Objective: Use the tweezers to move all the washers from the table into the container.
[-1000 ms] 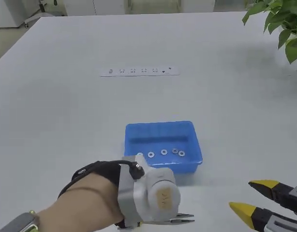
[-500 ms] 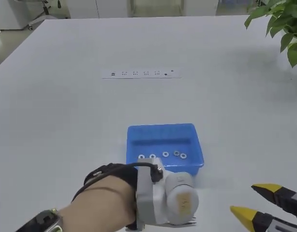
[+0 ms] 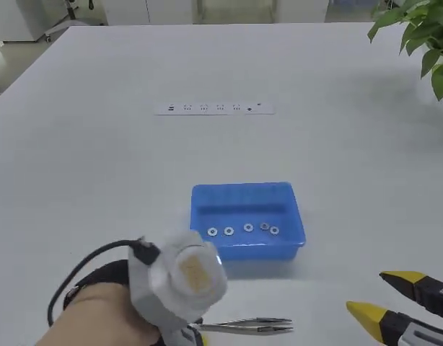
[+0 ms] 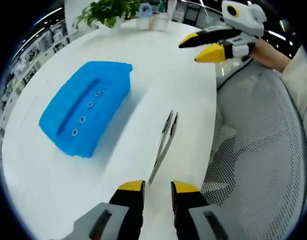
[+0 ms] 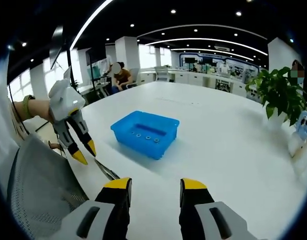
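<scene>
The blue container (image 3: 247, 203) stands at the middle of the white table with several washers (image 3: 243, 229) in a row inside it. Metal tweezers (image 3: 247, 326) lie flat on the table in front of it, near the front edge. My left gripper (image 4: 157, 187) is open, and the tweezers (image 4: 163, 142) lie loose just ahead of its tips; the container (image 4: 86, 107) is to their left. My right gripper (image 3: 373, 295) hovers open and empty at the lower right. In the right gripper view the container (image 5: 146, 132) is ahead and the left gripper (image 5: 86, 153) points down over the tweezers (image 5: 109, 172).
A white power strip (image 3: 211, 108) lies farther back on the table. A green plant (image 3: 423, 36) stands at the far right corner. A mesh chair (image 4: 258, 140) sits just off the table's front edge. People sit at desks in the background (image 5: 121, 75).
My left gripper has drawn back to the left and turned, uncovering the tweezers, which lie still on the table. The right gripper has barely moved.
</scene>
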A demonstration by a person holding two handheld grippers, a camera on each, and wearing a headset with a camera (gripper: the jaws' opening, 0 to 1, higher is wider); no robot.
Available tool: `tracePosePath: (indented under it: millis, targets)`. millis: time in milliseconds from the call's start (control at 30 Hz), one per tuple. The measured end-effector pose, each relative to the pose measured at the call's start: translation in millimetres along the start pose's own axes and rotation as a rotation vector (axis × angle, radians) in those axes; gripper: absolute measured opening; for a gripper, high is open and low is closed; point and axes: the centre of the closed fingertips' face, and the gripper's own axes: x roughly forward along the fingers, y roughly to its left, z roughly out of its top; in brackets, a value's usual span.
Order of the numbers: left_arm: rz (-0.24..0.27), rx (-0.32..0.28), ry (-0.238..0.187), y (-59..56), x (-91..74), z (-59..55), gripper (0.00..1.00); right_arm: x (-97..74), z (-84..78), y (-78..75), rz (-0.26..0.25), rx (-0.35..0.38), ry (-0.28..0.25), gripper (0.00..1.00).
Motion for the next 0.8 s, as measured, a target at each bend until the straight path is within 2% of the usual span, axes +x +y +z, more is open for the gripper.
tracePosePath:
  millis: [33,67,100,133,233,267,367,400,467,500,533,567,633,667,700,800]
  targets:
    - [0.000,-0.024,-0.045,0.6,-4.8,2.9,0.21,-0.1,0.3,-0.6,-0.001,0.003,-0.002,0.36]
    - [0.014,-0.086,-0.111,4.0,-12.9,6.8,0.23,0.0,0.6,-1.0,-0.002,0.005,-0.003,0.36]
    - [0.029,-0.112,-0.157,6.6,-19.5,10.2,0.25,-0.3,1.3,-1.6,-0.004,0.006,-0.006,0.36]
    - [0.051,-0.108,-0.235,10.4,-29.3,16.3,0.28,-0.6,2.2,-2.7,-0.008,0.007,-0.012,0.37]
    - [0.140,-0.150,-0.388,23.0,-53.2,26.7,0.40,-4.4,10.0,-7.0,-0.023,0.014,-0.048,0.40]
    - [0.166,-0.174,-0.462,25.7,-64.6,32.6,0.43,-5.3,11.7,-9.1,-0.029,0.011,-0.058,0.41]
    - [0.180,-0.239,-0.604,24.9,-89.1,45.5,0.54,-11.0,21.2,-15.5,-0.044,-0.008,-0.098,0.45]
    - [0.184,-0.243,-0.636,24.1,-96.1,49.1,0.57,-13.0,24.3,-17.9,-0.057,-0.015,-0.109,0.47]
    - [0.240,-0.259,-0.702,29.1,-113.3,56.3,0.63,-18.5,33.0,-23.1,-0.074,-0.028,-0.143,0.51]
    - [0.269,-0.270,-0.752,32.1,-124.0,61.9,0.65,-20.6,35.9,-24.9,-0.079,-0.029,-0.153,0.51]
    - [0.279,-0.271,-0.772,33.1,-128.2,64.0,0.69,-24.4,42.6,-28.4,-0.093,-0.032,-0.181,0.52]
    - [0.320,-0.268,-0.834,36.7,-141.5,71.6,0.74,-26.7,47.1,-29.4,-0.095,-0.035,-0.199,0.53]
    - [0.346,-0.279,-0.903,39.2,-158.4,80.3,0.83,-32.0,56.7,-31.2,-0.097,-0.031,-0.236,0.55]
    - [0.355,-0.277,-0.920,40.0,-163.8,82.9,0.85,-34.6,61.8,-32.2,-0.101,-0.032,-0.255,0.56]
    - [0.389,-0.256,-0.934,43.1,-171.7,85.3,0.87,-36.0,64.3,-32.5,-0.102,-0.035,-0.264,0.58]
    - [0.478,-0.214,-0.937,49.8,-185.6,85.3,0.88,-39.3,73.3,-32.6,-0.103,-0.039,-0.295,0.63]
